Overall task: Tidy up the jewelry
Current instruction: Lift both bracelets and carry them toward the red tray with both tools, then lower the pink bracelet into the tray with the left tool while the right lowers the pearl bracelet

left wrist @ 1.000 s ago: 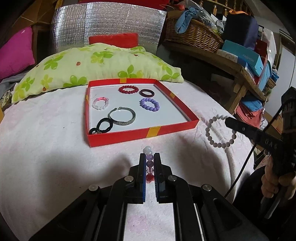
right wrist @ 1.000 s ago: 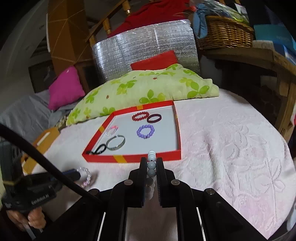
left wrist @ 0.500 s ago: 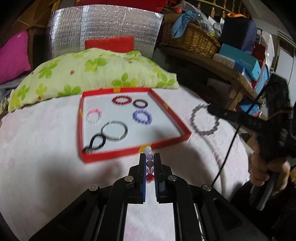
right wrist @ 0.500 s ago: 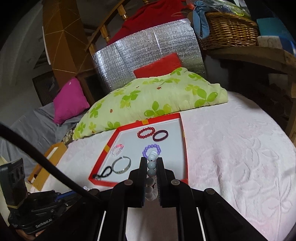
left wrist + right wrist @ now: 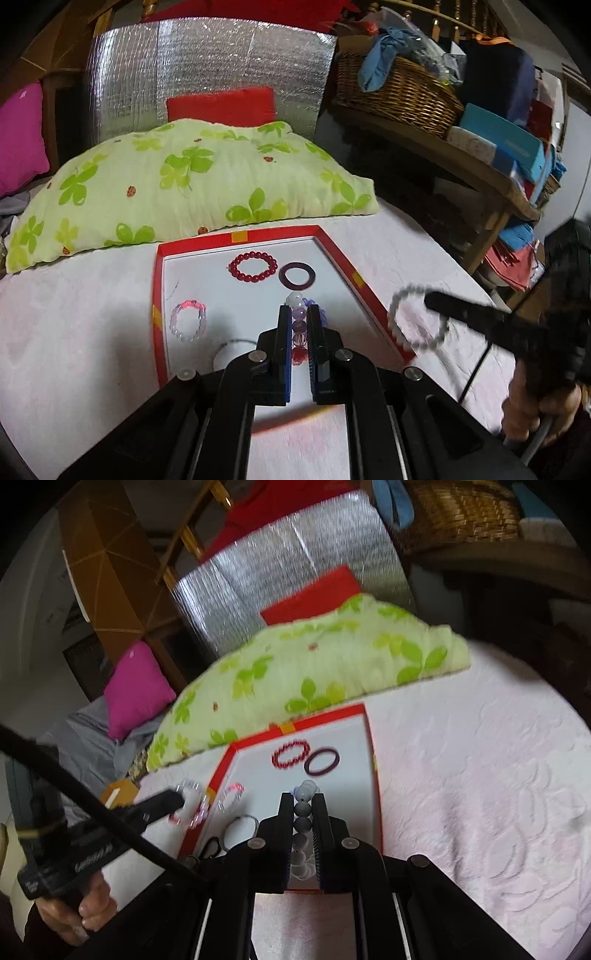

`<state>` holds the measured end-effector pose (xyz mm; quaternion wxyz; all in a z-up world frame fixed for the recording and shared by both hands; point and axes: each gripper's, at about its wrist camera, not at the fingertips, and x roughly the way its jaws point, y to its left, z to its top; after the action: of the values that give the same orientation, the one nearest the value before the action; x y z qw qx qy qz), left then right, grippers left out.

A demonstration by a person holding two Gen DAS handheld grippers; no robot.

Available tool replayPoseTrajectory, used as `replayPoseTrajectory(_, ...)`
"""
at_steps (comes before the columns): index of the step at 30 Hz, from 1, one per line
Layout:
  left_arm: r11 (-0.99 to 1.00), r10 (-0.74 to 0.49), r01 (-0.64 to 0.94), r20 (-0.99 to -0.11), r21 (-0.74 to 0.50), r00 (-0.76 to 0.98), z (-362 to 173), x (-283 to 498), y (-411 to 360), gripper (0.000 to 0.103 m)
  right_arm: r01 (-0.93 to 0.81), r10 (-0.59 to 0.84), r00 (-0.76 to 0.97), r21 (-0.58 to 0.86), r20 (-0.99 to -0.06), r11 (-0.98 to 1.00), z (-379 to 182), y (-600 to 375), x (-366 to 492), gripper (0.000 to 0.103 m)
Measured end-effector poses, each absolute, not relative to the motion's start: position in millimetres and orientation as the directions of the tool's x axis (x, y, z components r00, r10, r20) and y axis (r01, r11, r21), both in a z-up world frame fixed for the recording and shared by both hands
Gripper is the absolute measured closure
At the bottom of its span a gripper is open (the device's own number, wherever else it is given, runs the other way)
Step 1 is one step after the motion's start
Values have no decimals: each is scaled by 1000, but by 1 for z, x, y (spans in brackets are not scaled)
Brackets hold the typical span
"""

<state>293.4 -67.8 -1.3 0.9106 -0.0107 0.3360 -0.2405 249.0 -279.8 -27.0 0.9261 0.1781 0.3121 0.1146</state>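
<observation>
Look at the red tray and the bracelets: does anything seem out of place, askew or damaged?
Nothing looks damaged or spilled. The red bead bracelet and the dark ring bangle lie flat in the red tray. Two bracelets are not in it: the left claw pinches a purple and white bracelet, and the right claw pinches a grey bead bracelet.

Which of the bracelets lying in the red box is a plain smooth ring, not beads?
The dark maroon bangle, near the box's far right corner beside the red beaded bracelet. Its band is solid and unbroken.
</observation>
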Motion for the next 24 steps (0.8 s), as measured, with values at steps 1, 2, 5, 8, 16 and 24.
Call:
replayPoseTrajectory(1,884,-446,429,-608,-185,656,-3,297,-69,95,-102,326,771,399,-548,911,-30,-278,252,92)
replayPoseTrajectory(2,885,-446,426,-611,-190,654,-7,304,-70,95,-104,329,764,397,-556,912,-32,-276,254,92)
replayPoseTrajectory(5,886,-442,422,-619,-192,649,-16,317,-73,95,-126,345,755,393,-558,911,-34,-269,258,92)
replayPoseTrajectory(8,889,-442,406,-632,-213,637,-28,333,-72,95,-140,362,747,401,-558,906,-37,-265,261,92)
replayPoseTrajectory(16,891,-430,406,-664,-204,611,-48,355,-75,95,-157,443,691,480,-571,863,-51,-255,278,92)
replayPoseTrajectory(24,891,-416,421,-678,-170,606,-55,364,-83,95,-164,476,657,506,-584,847,-61,-241,288,92)
